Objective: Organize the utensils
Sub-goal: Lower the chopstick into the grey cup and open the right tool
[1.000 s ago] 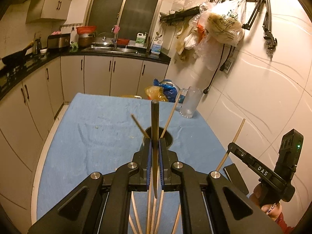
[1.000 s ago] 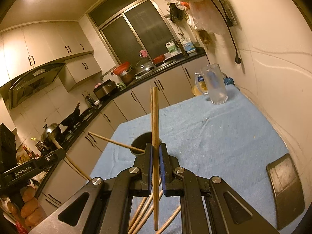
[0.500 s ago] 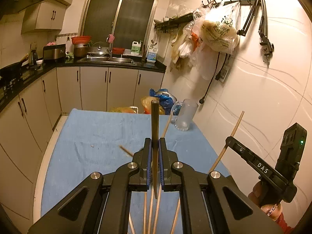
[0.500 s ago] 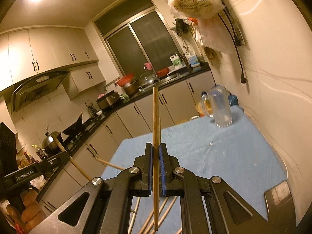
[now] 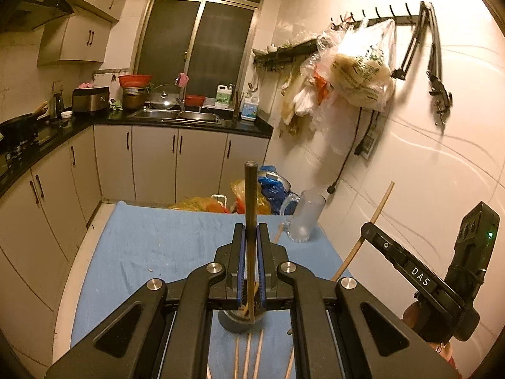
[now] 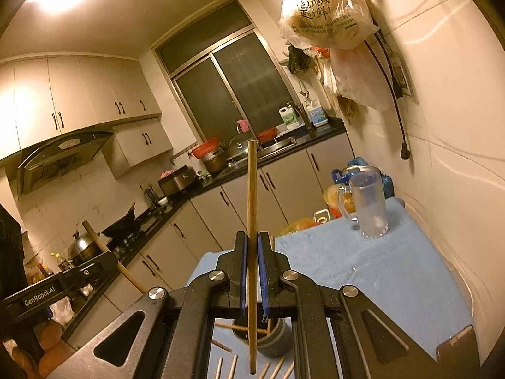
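My left gripper [image 5: 251,230] is shut on a dark chopstick [image 5: 251,195] that stands upright above the dark round holder [image 5: 241,323]. In the holder lean a few light wooden chopsticks. My right gripper [image 6: 251,240] is shut on a light wooden chopstick [image 6: 252,189], also upright, over the same holder [image 6: 274,341]. More loose wooden chopsticks [image 5: 247,358] lie on the blue cloth [image 5: 157,246] near the camera. At the right of the left wrist view the other gripper [image 5: 419,281] shows with its chopstick [image 5: 378,208].
A frosted glass mug [image 6: 369,205] stands at the far right of the blue-covered table, by the white wall. Plastic bags [image 5: 252,195] lie beyond the table's far end. Cabinets and a sink counter [image 5: 176,117] run along the back and left. A dark flat object [image 6: 457,353] lies at the near right.
Both grippers have risen with their chopsticks. The holder has slid from ahead of the fingertips to below the jaws in both views, and more of the kitchen shows.
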Demonstrator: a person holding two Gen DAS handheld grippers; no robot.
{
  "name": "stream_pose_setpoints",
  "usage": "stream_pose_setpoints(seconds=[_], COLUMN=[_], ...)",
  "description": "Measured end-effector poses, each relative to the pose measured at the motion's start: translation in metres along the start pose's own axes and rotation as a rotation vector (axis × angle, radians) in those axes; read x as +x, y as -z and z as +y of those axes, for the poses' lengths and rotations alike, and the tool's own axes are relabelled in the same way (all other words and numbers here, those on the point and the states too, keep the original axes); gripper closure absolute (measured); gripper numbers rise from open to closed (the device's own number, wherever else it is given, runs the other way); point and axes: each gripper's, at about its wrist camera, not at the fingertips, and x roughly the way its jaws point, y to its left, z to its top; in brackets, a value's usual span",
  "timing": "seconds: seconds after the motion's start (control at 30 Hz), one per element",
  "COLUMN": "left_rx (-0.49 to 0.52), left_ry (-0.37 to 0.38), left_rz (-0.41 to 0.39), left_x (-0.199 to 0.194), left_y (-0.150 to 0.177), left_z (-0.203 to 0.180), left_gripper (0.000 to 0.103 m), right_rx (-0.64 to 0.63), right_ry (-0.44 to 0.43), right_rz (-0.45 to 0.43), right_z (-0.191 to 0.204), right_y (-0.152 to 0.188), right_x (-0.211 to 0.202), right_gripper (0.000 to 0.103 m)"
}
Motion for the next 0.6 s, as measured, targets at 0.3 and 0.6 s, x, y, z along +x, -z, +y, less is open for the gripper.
stream_pose_setpoints(seconds=[0.3, 0.6], left_rx=[-0.032, -0.014], left_ry=[-0.004, -0.008], left_rz=[0.023, 0.048], left_x=[0.033, 0.057], left_y=[0.006, 0.026], left_z=[0.007, 0.01], left_gripper=[0.096, 0.096], right_rx=[-0.005, 0.003], right_ry=[0.039, 0.075], right_rz=[-0.047, -0.001], right_z=[0.001, -0.011], right_y=[-0.008, 0.007], right_x=[0.031, 0.075], right_gripper=[0.096, 0.096])
